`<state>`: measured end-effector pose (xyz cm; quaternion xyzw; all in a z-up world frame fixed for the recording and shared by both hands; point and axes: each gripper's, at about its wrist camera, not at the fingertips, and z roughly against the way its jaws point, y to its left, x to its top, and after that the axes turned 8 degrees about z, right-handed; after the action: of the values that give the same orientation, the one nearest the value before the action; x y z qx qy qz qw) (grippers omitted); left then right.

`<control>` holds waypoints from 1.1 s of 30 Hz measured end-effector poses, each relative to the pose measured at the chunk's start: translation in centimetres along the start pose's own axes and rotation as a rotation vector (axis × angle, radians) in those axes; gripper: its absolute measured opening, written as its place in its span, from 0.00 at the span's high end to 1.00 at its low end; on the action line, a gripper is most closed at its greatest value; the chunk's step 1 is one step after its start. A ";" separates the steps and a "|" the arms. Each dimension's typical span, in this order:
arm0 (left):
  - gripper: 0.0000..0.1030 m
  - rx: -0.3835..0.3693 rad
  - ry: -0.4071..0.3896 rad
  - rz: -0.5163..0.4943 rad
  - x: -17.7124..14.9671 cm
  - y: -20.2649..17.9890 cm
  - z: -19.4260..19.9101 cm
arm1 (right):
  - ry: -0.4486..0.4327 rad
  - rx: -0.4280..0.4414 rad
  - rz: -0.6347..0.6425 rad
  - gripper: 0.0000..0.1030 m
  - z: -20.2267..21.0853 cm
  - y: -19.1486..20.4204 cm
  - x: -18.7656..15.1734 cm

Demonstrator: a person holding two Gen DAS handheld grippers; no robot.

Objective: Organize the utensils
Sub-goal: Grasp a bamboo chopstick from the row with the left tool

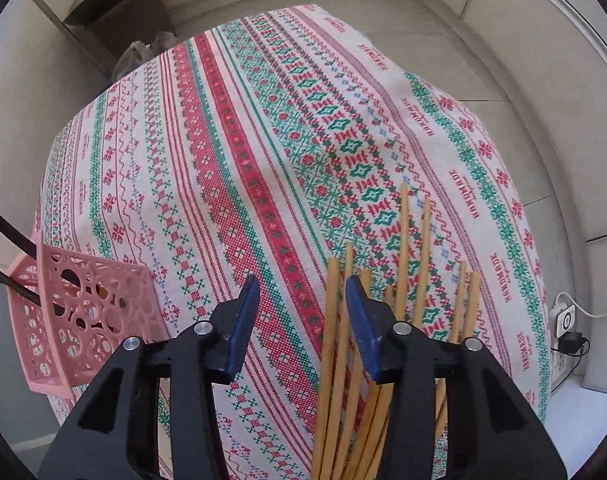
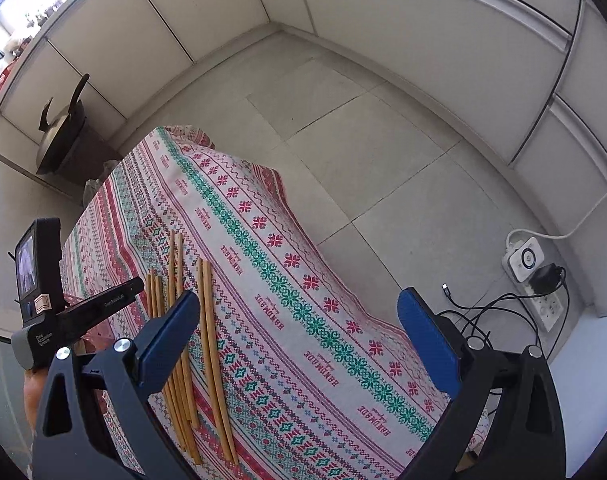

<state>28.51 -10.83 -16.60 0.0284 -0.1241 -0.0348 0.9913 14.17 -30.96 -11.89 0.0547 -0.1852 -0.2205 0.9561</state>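
Note:
Several wooden chopsticks point(image 1: 402, 232) lie fanned out on the patterned tablecloth point(image 1: 263, 140), near its right front. My left gripper point(image 1: 303, 292) points down at the cloth with its blue pads apart. Its right pad sits over the left side of the bundle, and one or two sticks run between the jaws close to that pad, while the left pad touches nothing. In the right wrist view the chopsticks point(image 2: 209, 340) lie under and beside the left finger of my right gripper point(image 2: 299, 296). That gripper stands wide open over bare cloth point(image 2: 303, 240) with nothing between its pads.
A pink perforated basket point(image 1: 87, 312) sits at the table's left edge. The left tool's housing with a small screen point(image 2: 39, 280) is at the left. A power strip with cables point(image 2: 531, 264) lies on the tiled floor at the right. A pan on a dark stand point(image 2: 59, 140) is beyond the table.

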 end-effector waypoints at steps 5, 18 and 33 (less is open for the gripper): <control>0.62 -0.018 0.023 0.013 0.1 0.7 -1.1 | 0.008 -0.003 0.002 0.07 -0.3 0.1 0.0; 0.92 -0.015 -0.009 -0.052 -1.2 1.1 -1.8 | 0.061 -0.005 -0.003 0.07 -3.1 1.3 0.2; 0.94 -0.033 -0.193 -0.086 -11.9 4.2 8.0 | 0.175 0.083 0.039 0.71 -9.8 5.9 0.9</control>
<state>15.24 -6.09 -11.47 0.0141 -0.2171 -0.0817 0.9726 20.99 -25.84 -19.56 0.1098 -0.1109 -0.1886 0.9696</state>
